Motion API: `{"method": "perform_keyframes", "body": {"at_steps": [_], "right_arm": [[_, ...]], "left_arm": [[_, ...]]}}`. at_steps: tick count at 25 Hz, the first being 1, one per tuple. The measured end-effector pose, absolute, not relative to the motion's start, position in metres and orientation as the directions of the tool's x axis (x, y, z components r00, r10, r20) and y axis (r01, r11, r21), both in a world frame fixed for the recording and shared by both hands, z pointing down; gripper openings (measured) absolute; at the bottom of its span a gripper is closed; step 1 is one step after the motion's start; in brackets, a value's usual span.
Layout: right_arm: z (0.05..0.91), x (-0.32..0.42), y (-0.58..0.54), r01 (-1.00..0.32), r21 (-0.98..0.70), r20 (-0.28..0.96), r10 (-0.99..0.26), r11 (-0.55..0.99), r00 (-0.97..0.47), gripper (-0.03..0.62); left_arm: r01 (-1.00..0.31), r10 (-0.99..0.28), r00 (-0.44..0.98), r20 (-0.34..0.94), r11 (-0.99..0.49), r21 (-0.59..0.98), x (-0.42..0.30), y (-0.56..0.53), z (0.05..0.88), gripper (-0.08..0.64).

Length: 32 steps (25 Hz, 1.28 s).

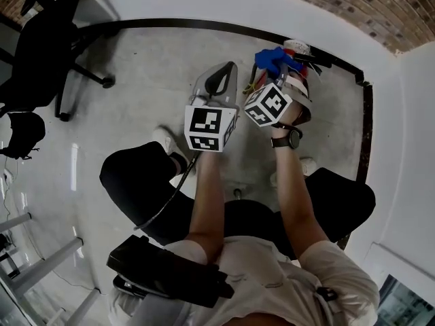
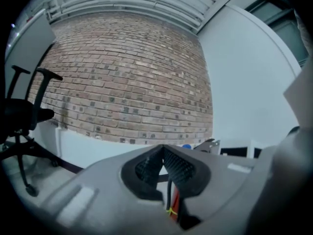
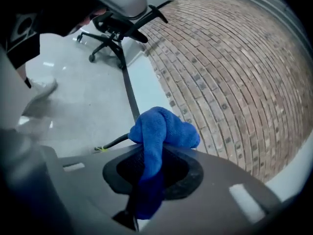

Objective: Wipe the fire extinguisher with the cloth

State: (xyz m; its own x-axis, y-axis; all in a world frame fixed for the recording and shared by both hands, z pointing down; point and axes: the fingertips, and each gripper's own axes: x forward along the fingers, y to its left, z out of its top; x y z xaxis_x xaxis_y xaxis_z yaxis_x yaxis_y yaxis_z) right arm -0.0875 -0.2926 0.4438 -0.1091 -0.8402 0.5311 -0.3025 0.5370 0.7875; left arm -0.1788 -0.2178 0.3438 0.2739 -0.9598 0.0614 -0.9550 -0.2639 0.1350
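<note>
Beside the fire extinguisher (image 1: pixel 298 81), right claw (image 3: pixel 153 148) tight on blue cloth (image 3: pixel 164 127), left claw (image 2: pixel 163 150) closed, empty.

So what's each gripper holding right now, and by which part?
Right gripper is shut on the blue cloth, pinching a fold of it, the bunched rest bulging past the jaw tips. Left gripper is shut on nothing.

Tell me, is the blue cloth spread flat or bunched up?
Bunched up: the blue cloth is a crumpled wad, pinched between the jaws of the right gripper, with one end trailing behind them.
</note>
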Motion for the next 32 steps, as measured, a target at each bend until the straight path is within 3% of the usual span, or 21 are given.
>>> {"method": "perform_keyframes", "body": {"at_steps": [3, 6, 10, 18, 27, 32], "right_arm": [[0.461, -0.104, -0.284, -0.126, 0.847, 0.506, -0.856, 0.516, -0.105, 0.078], [0.508, -0.117, -0.267, 0.043, 0.820, 0.572, -0.814, 0.571, -0.101, 0.078], [0.616, -0.105, -0.252, 0.199, 0.717, 0.685, -0.728, 0.668, -0.021, 0.078], [0.781, -0.093, -0.229, 0.427, 0.524, 0.780, -0.616, 0.737, 0.105, 0.080], [0.848, -0.085, -0.221, 0.425, 0.406, 0.839, -0.515, 0.809, 0.177, 0.081], [0.755, -0.116, -0.218, 0.115, 0.575, 0.817, -0.575, 0.810, -0.041, 0.081]], "left_arm": [[-0.960, -0.965, 0.251, 0.074, -0.239, 0.145, -0.190, -0.216, 0.354, 0.002], [-0.961, -0.964, 0.247, 0.093, -0.232, 0.147, -0.193, -0.215, 0.365, 0.002], [-0.958, -0.962, 0.254, 0.104, -0.236, 0.161, -0.195, -0.218, 0.373, 0.002], [-0.965, -0.958, 0.227, 0.175, -0.196, 0.174, -0.210, -0.223, 0.411, 0.002], [-0.965, -0.947, 0.216, 0.239, -0.170, 0.199, -0.221, -0.223, 0.444, 0.002], [-0.962, -0.953, 0.220, 0.210, -0.177, 0.207, -0.226, -0.227, 0.424, 0.002]]}}
